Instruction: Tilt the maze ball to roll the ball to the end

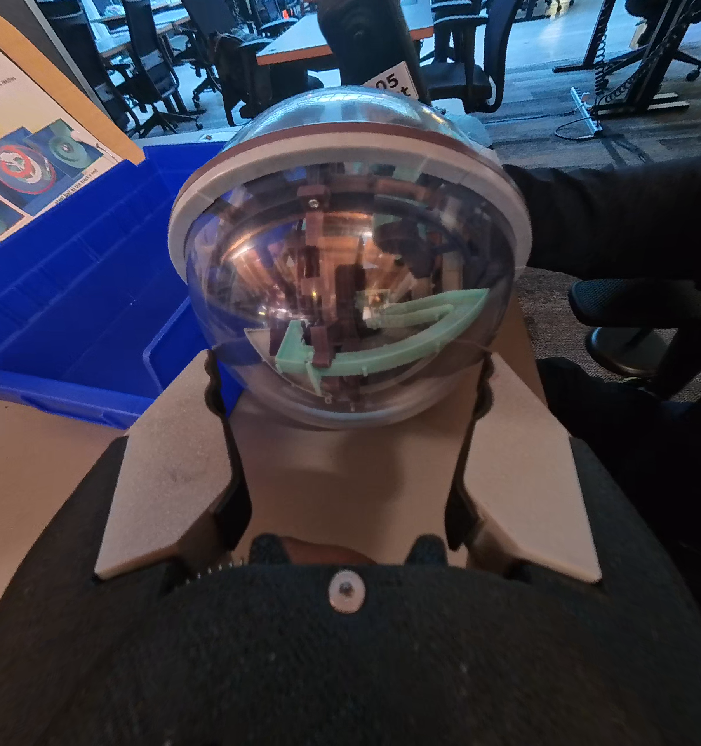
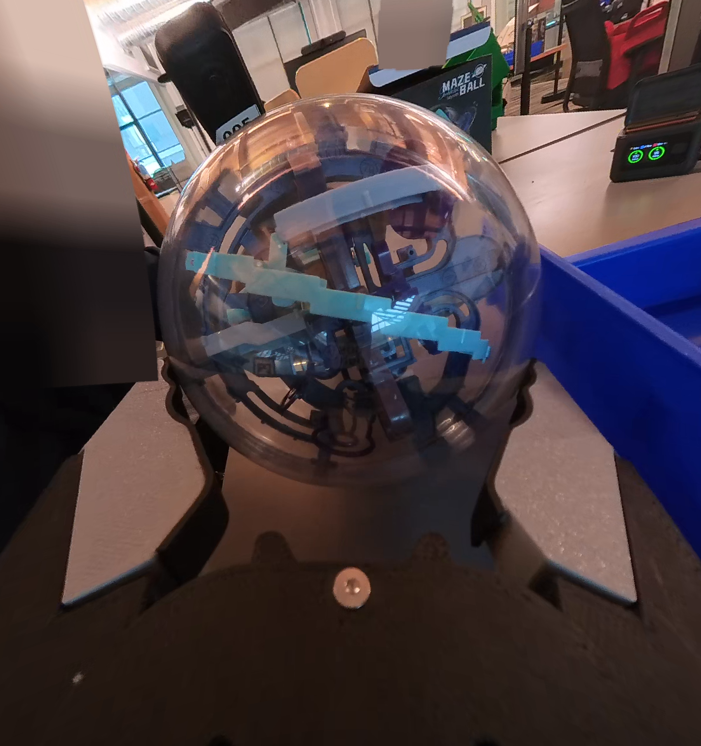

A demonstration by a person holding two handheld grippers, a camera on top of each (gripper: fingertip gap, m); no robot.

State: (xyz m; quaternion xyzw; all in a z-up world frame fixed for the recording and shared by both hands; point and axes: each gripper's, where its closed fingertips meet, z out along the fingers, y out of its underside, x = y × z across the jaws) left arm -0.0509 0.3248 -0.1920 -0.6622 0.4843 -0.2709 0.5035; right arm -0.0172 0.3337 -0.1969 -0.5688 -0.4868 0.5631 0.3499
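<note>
The maze ball (image 1: 348, 258) is a clear plastic sphere with a grey equator ring and green and brown tracks inside. My left gripper (image 1: 348, 383) is shut on it, with a finger (image 1: 215, 387) on each lower side. In the right wrist view the maze ball (image 2: 348, 282) shows blue and teal tracks, and my right gripper (image 2: 348, 403) is shut on it from the opposite side. It is held above the table between both grippers. A small shiny spot (image 2: 299, 365) on a lower track may be the steel ball. Each gripper shows behind the sphere in the other's view (image 1: 365, 44) (image 2: 207, 68).
A blue plastic bin (image 1: 78, 282) (image 2: 643, 323) sits on the tan table (image 1: 26, 464) beside the ball. A printed sheet (image 1: 18, 161) leans over the bin. The toy's dark box (image 2: 453, 101) and a dark device with green-ringed display (image 2: 659, 133) stand farther back. A dark sleeve (image 1: 623, 218) is at right.
</note>
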